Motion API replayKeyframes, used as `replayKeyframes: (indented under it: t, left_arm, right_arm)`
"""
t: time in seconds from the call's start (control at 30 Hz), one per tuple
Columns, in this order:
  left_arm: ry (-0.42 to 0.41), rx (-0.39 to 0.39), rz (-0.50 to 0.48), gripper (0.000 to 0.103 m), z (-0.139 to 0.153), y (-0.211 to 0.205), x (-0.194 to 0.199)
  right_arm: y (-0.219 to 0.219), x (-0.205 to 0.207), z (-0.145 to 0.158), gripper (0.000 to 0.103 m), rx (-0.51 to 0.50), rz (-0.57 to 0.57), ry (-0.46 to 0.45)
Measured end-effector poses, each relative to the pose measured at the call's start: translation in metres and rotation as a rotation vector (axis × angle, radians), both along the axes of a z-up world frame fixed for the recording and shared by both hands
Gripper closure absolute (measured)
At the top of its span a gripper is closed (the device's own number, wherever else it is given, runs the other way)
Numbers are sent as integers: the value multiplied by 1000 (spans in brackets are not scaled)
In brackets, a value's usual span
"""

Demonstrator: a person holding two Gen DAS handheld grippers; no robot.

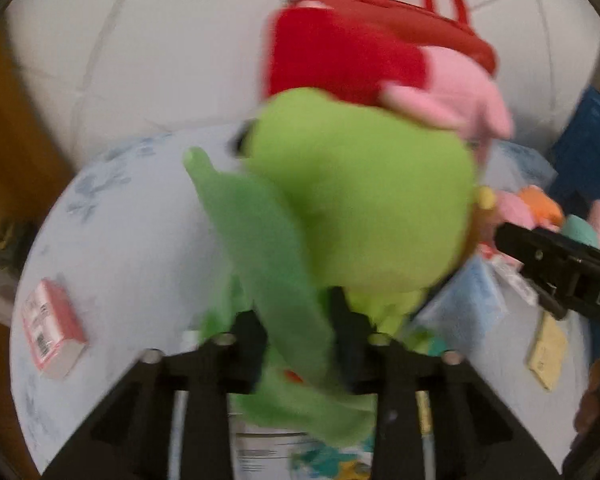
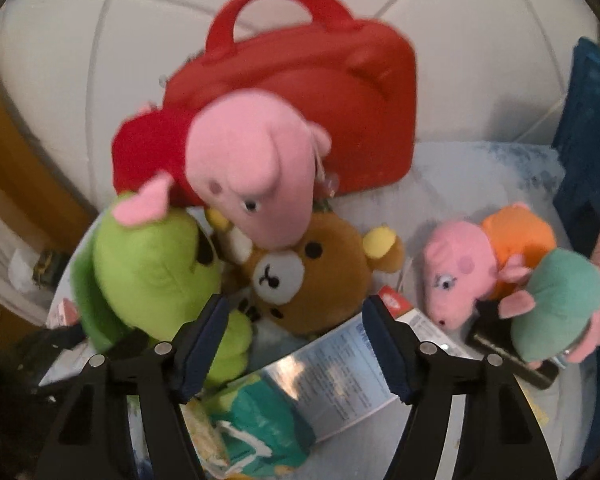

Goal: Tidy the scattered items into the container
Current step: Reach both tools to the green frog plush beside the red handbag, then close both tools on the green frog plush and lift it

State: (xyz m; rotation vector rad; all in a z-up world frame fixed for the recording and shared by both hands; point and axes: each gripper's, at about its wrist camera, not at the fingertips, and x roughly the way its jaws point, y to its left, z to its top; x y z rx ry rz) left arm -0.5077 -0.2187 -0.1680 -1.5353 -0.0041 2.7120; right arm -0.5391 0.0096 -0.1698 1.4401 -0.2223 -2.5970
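Observation:
My left gripper (image 1: 300, 320) is shut on a green plush toy (image 1: 356, 200) and holds it up over the table; the toy also shows at the left in the right wrist view (image 2: 152, 272). A red zip bag (image 2: 312, 92) with handles stands at the back; it also shows in the left wrist view (image 1: 348, 48). A pink pig plush in red (image 2: 252, 164) leans against it, over a brown bear plush (image 2: 312, 276). My right gripper (image 2: 296, 320) is open and empty above a shiny packet (image 2: 340, 380). A second pig plush in orange (image 2: 488, 264) lies to the right.
A pink box (image 1: 52, 332) lies at the table's left. A blue crate (image 2: 592, 128) stands at the right edge. A teal plush (image 2: 556, 308), a green snack bag (image 2: 260, 424), a yellow pad (image 1: 548, 352) and a dark flat object (image 2: 512, 360) lie on the cloth.

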Motion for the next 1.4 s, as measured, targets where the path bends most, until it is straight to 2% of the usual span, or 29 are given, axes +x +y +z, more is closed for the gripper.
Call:
replayKeyframes:
  t: [0.03, 0.23, 0.33, 0.4, 0.5, 0.57, 0.63, 0.73, 0.8, 0.87, 0.93, 1.0, 1.07, 1.13, 1.27, 1.3, 1.33, 1.4]
  left_arm:
    - [-3, 3, 21, 81, -2, -11, 4]
    - [-54, -8, 113, 81, -15, -63, 29]
    - [-74, -33, 165, 81, -18, -86, 44]
    - [-94, -40, 206, 81, -20, -105, 56]
    - [-110, -28, 252, 81, -22, -129, 77]
    - [-118, -21, 273, 75, -22, -143, 93]
    - [-107, -31, 293, 57, -20, -155, 111]
    - [-63, -24, 319, 36, -8, -167, 137]
    - [-27, -13, 330, 36, 2, -176, 149]
    - [8, 7, 330, 33, 7, -185, 152]
    - [25, 2, 330, 22, 6, -191, 144]
    - [29, -13, 321, 21, -3, -192, 132]
    - [-30, -37, 310, 21, -23, -193, 116]
    - [-73, -27, 320, 21, -42, -197, 110]
    - [-56, 40, 334, 21, -44, -201, 112]
    - [-55, 49, 333, 21, -43, -202, 111]
    - [-54, 58, 332, 21, -42, -203, 111]
    - [-38, 83, 330, 21, -38, -202, 110]
  right_arm:
    - [-4, -1, -5, 45, -9, 11, -9]
    - [-47, -17, -33, 48, -55, 84, -40]
    - [-97, -14, -43, 54, -117, 248, -62]
    - [-133, 1, -41, 54, -111, 355, -45]
    - [-168, 18, -38, 54, -153, 456, -62]
    - [-185, 27, -35, 47, -138, 489, -61]
    - [-199, 37, -32, 40, -117, 508, -57]
    - [-214, 56, -26, 37, -99, 547, -46]
    - [-223, 72, -22, 36, -89, 579, -38]
    - [-229, 82, -23, 34, -66, 591, -40]
    - [-231, 92, -28, 32, -55, 587, -57]
    - [-230, 98, -36, 31, -39, 565, -86]
    - [-223, 94, -51, 26, -33, 523, -136]
    - [-218, 94, -51, 26, -40, 506, -140]
    - [-212, 97, -41, 26, -22, 476, -108]
    - [-212, 99, -36, 21, -17, 467, -91]
    - [-212, 98, -29, 10, -17, 456, -68]
    - [-210, 92, -13, 0, -18, 439, -24]
